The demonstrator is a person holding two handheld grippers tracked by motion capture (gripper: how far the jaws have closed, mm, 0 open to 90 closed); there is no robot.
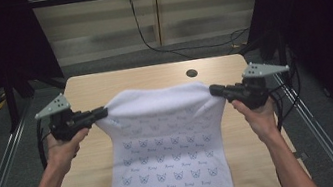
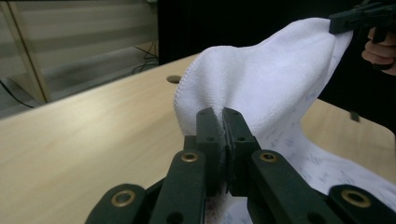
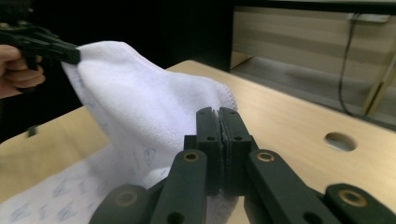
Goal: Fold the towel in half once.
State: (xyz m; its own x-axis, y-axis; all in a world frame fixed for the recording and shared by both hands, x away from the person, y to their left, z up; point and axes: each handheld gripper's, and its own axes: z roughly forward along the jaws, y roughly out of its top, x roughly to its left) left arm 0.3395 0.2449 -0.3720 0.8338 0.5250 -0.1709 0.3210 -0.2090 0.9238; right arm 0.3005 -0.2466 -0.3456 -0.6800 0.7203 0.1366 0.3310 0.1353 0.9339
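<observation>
White towel (image 1: 164,139), terry texture, small pale-blue animal-face print in rows on the side facing up, plain white on the folded-over far part. Stitched hem visible along the edge in the left gripper view (image 2: 261,74) and the right gripper view (image 3: 140,107).

Location: middle of the light wooden table (image 1: 97,86). Near end hangs over the table's near edge, far end is lifted off the surface and held up between the 2 grippers. A round hole in the tabletop (image 1: 191,73) sits just beyond the towel's far right corner.

Orientation: long axis runs near-to-far, from the person toward the far edge of the table. The lifted far edge runs left-right, stretched fairly taut, slight sag mid-span.

Left gripper (image 1: 102,112): jaws clamped tight on the far left corner of the towel, cloth pinched between the pads (image 2: 223,122). It points inward, roughly level.

Right gripper (image 1: 214,89): jaws clenched on the far right corner, fabric sandwiched between the pads (image 3: 219,122). It also points inward, roughly level.

Both grippers are raised above the tabletop, well apart, 1 at each corner.
</observation>
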